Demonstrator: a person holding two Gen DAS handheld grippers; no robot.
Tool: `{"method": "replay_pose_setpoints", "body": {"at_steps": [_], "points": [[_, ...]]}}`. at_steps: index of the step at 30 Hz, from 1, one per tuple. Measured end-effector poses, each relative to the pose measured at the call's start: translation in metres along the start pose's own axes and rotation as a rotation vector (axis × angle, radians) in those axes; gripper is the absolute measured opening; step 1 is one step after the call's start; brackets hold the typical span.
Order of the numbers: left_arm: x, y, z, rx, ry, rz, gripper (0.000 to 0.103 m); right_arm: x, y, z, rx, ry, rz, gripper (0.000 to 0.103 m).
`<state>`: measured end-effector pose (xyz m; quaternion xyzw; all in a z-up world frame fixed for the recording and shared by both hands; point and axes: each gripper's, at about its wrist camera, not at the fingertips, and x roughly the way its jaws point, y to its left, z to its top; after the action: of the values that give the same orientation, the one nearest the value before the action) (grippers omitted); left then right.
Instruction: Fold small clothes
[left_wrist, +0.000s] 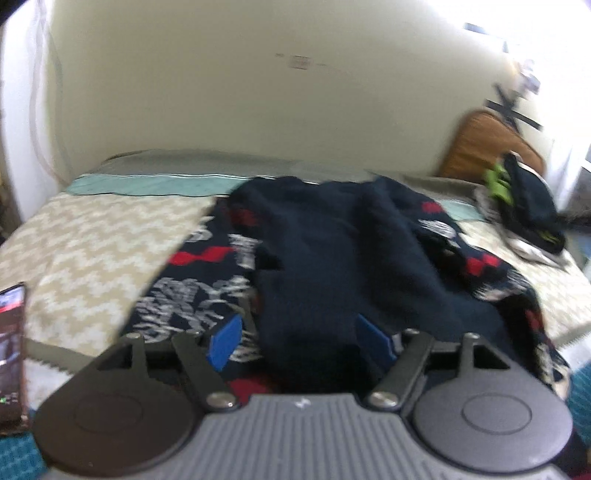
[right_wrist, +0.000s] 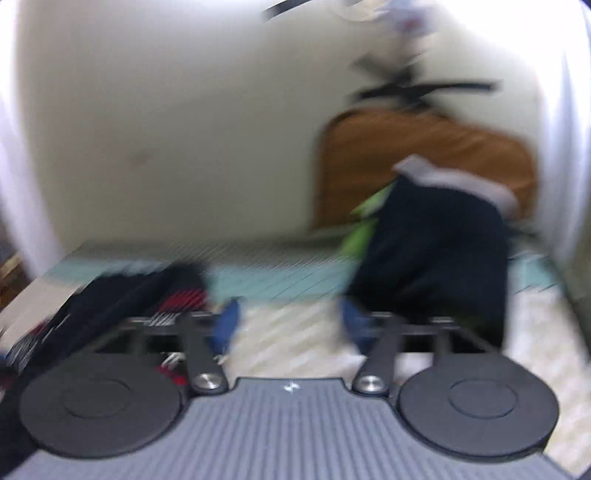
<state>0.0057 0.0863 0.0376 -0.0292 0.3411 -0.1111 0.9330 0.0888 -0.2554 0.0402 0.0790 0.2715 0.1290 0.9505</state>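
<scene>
A navy garment (left_wrist: 332, 258) with red and white patterning lies spread on the bed, its plain dark middle bunched into a fold that runs toward me. My left gripper (left_wrist: 299, 343) hangs over its near end, open. The fold lies between the blue pads (left_wrist: 225, 341); the left pad stands clear of the cloth and the right pad sits at its edge. In the blurred right wrist view the same garment (right_wrist: 110, 299) is at the left. My right gripper (right_wrist: 288, 325) is open over bare bedspread, nothing between its fingers.
The bed has a beige zigzag spread (left_wrist: 92, 243) with a teal band at the far side. A pile of dark and green clothes (left_wrist: 524, 206) (right_wrist: 436, 251) sits far right, before a brown pillow (left_wrist: 484, 147). A phone (left_wrist: 13, 350) lies at the near left edge. A wall stands behind.
</scene>
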Motion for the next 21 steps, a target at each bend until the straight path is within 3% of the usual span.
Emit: {"method": "replay_pose_setpoints", "body": {"at_steps": [3, 6, 7, 8, 11, 12, 15, 18, 19, 20, 21], "points": [[-0.003, -0.014, -0.007, 0.021, 0.013, -0.042, 0.072, 0.028, 0.021, -0.033, 0.028, 0.143, 0.103, 0.072], [-0.01, -0.021, -0.017, 0.042, 0.018, -0.074, 0.077, 0.038, 0.025, -0.053, 0.097, 0.204, 0.174, 0.065], [-0.013, -0.023, -0.02, 0.047, 0.017, -0.086, 0.078, 0.037, 0.027, -0.056, 0.109, 0.21, 0.199, 0.033], [-0.015, -0.025, -0.022, 0.053, 0.018, -0.094, 0.079, 0.035, 0.03, -0.057, 0.096, 0.214, 0.203, 0.014], [-0.017, -0.03, -0.027, 0.069, 0.019, -0.084, 0.079, 0.024, 0.031, -0.043, 0.01, 0.167, 0.141, 0.012], [-0.018, -0.03, -0.027, 0.07, 0.018, -0.079, 0.079, 0.019, 0.028, -0.036, -0.031, 0.144, 0.097, 0.011], [-0.019, -0.029, -0.03, 0.058, 0.021, -0.066, 0.079, 0.008, 0.018, -0.017, -0.238, 0.033, -0.212, 0.011], [-0.016, -0.021, -0.031, 0.036, 0.037, -0.024, 0.079, 0.029, 0.0, -0.016, -0.535, -0.001, -0.609, 0.015], [-0.016, -0.017, -0.032, 0.02, 0.044, -0.018, 0.079, 0.037, -0.005, -0.022, -0.604, 0.005, -0.723, 0.038], [-0.017, -0.014, -0.032, 0.008, 0.048, -0.018, 0.079, 0.037, -0.006, -0.025, -0.602, 0.003, -0.751, 0.048], [-0.02, -0.012, -0.034, 0.002, 0.045, -0.022, 0.079, 0.028, -0.003, -0.028, -0.557, -0.012, -0.693, 0.048]]}}
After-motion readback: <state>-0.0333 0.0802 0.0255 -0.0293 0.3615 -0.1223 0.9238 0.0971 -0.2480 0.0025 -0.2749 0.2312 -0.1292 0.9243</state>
